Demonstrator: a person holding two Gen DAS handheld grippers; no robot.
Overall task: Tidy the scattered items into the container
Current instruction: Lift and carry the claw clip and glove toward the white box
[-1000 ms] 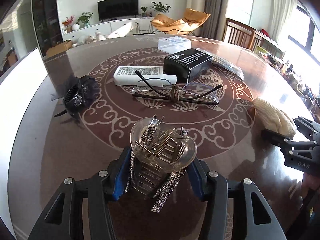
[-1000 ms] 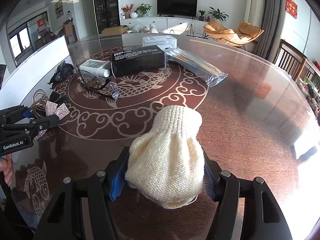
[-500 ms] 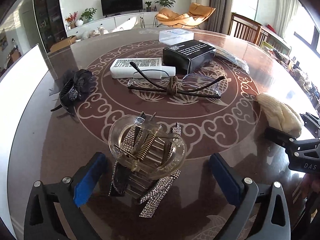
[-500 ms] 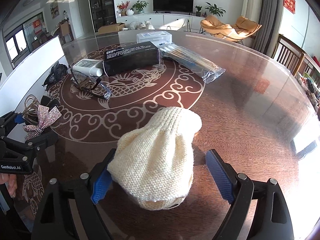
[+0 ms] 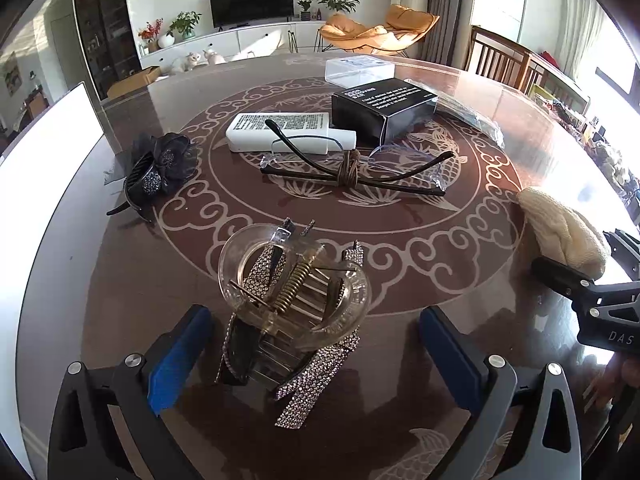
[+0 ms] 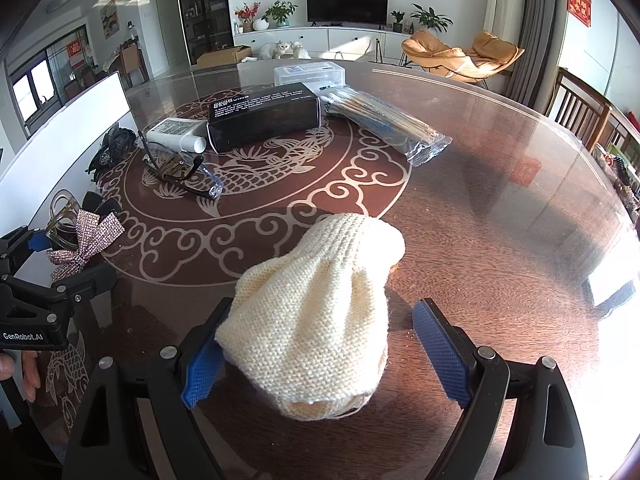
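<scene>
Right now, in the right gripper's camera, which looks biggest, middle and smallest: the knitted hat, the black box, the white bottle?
1. Knitted hat, though it is nearest the camera, so that helps.
2. Black box.
3. White bottle.

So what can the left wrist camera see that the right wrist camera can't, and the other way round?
Only the left wrist view shows the left gripper head-on, open around the clear hair claw, touching neither side.

Only the right wrist view shows the cream knitted hat whole, lying between the open right gripper, and the full bagged bundle of sticks.

Both show the glasses, black box, white bottle, black flower clip and patterned table.
</scene>
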